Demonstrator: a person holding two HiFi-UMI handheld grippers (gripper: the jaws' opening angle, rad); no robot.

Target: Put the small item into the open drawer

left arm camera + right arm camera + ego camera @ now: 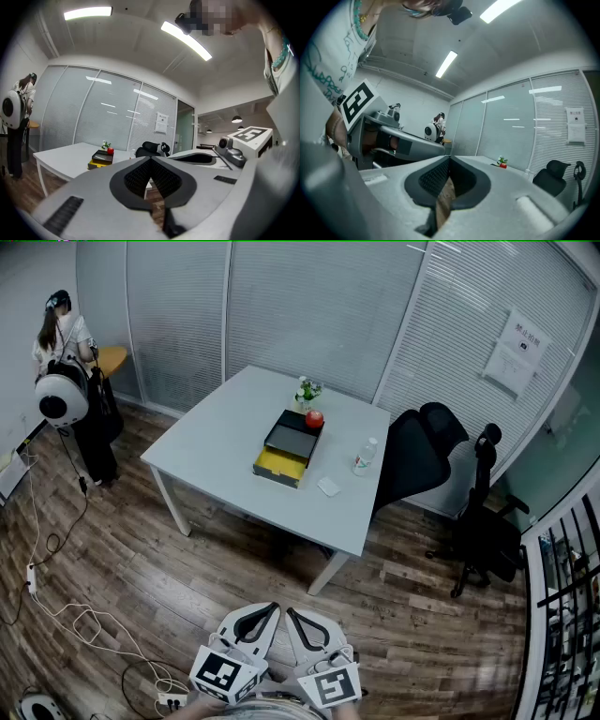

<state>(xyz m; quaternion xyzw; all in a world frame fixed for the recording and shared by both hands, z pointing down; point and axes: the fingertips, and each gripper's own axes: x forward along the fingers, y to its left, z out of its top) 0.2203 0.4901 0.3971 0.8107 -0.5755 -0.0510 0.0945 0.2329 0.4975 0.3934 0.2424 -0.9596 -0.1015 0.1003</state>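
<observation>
A white rectangular surface (220, 442) on white legs stands in the middle of an office with a dark wood-plank floor (141, 559). Glass walls with pale slatted blinds (309, 306) close off the far side. A white paper notice (518, 352) hangs on the blinds at the right.

On the surface sits a black drawer box (294, 434) with its yellow drawer (278, 464) pulled open toward the near edge. A red round object (314, 418) rests at the box's far end, with a small green plant in a vase (307, 391) just behind it. A clear plastic bottle (365, 457) stands upright to the right of the box. The small flat white item (329, 487) lies on the surface near the bottle, beside the open drawer and outside it.

Two black office chairs (422, 457) stand at the right side of the surface. A person (70, 362) stands far left by the wall, and white cables (70, 615) trail over the floor.

The left gripper (151, 160) and the right gripper (449, 161) are held side by side, well short of the surface. Both have their jaws clenched together on nothing.
</observation>
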